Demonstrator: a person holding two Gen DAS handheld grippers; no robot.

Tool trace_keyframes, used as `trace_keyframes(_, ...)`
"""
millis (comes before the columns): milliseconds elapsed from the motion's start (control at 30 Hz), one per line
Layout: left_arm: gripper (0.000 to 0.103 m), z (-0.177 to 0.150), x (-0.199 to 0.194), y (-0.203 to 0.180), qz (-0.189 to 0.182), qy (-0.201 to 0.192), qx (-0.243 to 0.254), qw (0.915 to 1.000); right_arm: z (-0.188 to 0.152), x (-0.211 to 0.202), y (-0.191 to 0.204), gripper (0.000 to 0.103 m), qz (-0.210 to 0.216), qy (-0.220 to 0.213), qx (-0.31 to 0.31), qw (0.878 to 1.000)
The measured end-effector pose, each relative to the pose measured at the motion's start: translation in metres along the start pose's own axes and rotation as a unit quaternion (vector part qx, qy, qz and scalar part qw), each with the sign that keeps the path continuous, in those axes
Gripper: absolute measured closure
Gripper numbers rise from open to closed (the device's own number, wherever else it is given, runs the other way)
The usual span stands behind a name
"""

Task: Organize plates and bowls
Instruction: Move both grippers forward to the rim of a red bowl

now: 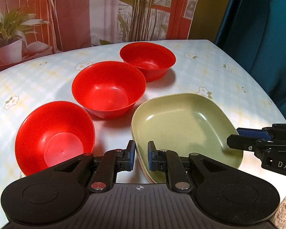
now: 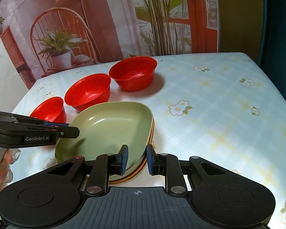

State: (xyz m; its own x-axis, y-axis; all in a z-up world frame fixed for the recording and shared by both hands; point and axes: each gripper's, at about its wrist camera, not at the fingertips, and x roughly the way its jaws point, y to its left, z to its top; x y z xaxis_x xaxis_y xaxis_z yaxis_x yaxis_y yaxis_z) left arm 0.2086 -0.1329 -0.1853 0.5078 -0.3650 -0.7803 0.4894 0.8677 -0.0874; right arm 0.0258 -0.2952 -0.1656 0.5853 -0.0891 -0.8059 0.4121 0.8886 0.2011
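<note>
With my left tool [image 1: 141, 157] low in the frame of its own camera, its blue pads [image 1: 132, 152] stand a little apart on either side of the near rim of the green plate [image 1: 185, 129]; the gap looks wider than the rim, so I call that tool released, not gripping. The green plate is squarish with rounded corners and sits on top of a stack; orange and pale edges of the plates beneath [image 2: 137, 171] show at its lower edge in the right camera's view. My right tool [image 2: 136, 159] straddles the stack's rim at the bottom centre of its frame, one pad [image 2: 124, 158] over the plate's inside and the other outside, jaws parted and not pressing. From the left camera it enters at the right edge [image 1: 236, 139], its finger above the plate's right side.

Three red bowls run in a diagonal line across the desk [image 1: 209, 72], which wears a pale blue flowered cloth: the nearest bowl [image 1: 53, 135] at lower left, the middle bowl [image 1: 108, 89] near the centre, the far bowl [image 1: 147, 61] toward the upper middle. All three stand upright and empty, the middle and far ones nearly touching, the plate stack just right of the middle bowl. Behind the desk hangs a printed backdrop [image 2: 104, 28] with a chair and plants.
</note>
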Motion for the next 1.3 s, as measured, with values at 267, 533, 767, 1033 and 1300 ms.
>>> trace_keyframes(267, 0.088, -0.002, -0.005, 0.0, -0.002, -0.003, -0.003, 1.0, -0.002, -0.003, 0.005, 0.082, -0.012, -0.007, -0.024, 1.0)
trace_keyframes(533, 0.088, 0.0, -0.01, 0.003, -0.009, -0.008, -0.015, 0.9998, -0.008, 0.003, 0.007, 0.082, -0.019, 0.003, -0.038, 0.999)
trace_keyframes(767, 0.088, 0.009, -0.026, 0.005, -0.014, -0.035, -0.018, 0.9991, 0.009, -0.005, 0.005, 0.081, -0.009, -0.018, -0.031, 0.999)
trace_keyframes(1033, 0.088, 0.035, -0.047, 0.013, -0.011, -0.068, -0.028, 0.9973, 0.049, -0.013, 0.009, 0.081, 0.007, -0.049, -0.043, 0.998)
trace_keyframes(1300, 0.088, 0.066, -0.065, 0.025, 0.008, -0.111, -0.037, 0.9931, 0.103, -0.023, 0.013, 0.081, 0.011, -0.098, -0.061, 0.993)
